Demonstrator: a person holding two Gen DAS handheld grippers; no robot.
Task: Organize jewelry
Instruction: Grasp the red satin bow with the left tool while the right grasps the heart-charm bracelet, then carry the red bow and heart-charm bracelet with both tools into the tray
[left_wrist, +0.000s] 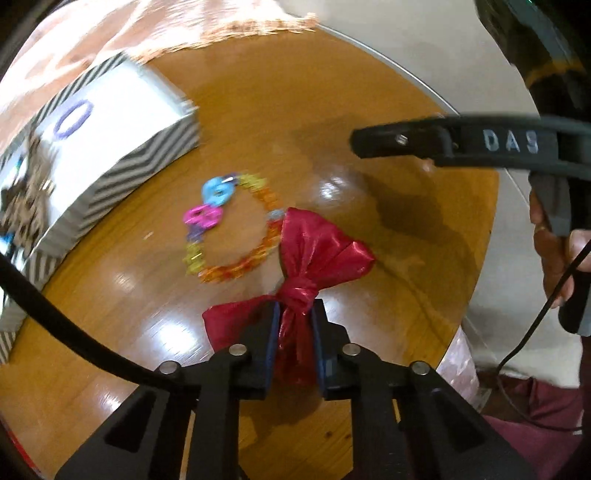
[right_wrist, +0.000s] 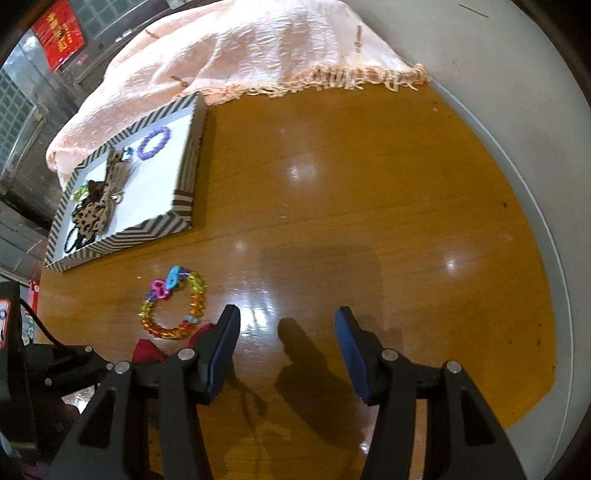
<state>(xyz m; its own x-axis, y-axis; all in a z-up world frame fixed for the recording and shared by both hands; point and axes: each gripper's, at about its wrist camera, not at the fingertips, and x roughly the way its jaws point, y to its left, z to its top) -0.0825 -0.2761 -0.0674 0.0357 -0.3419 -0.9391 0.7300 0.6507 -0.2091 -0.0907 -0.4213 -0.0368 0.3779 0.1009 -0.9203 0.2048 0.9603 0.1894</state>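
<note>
My left gripper (left_wrist: 293, 314) is shut on the knot of a red satin bow (left_wrist: 317, 243) and holds it just above the wooden table (left_wrist: 369, 110). A colourful bead bracelet (left_wrist: 232, 229) lies on the table just beyond the bow; it also shows in the right wrist view (right_wrist: 173, 306). A striped box (right_wrist: 155, 184) at the far left holds a purple bracelet (right_wrist: 154, 143), a leopard-print bow (right_wrist: 99, 206) and other pieces. My right gripper (right_wrist: 286, 317) is open and empty above bare wood, right of the bracelet. It shows in the left wrist view (left_wrist: 406, 142).
A peach fringed cloth (right_wrist: 236, 48) covers the table's far side behind the box. The round table's pale rim (right_wrist: 524, 184) curves along the right. The person's hand (left_wrist: 554, 251) and a cable are at the right of the left wrist view.
</note>
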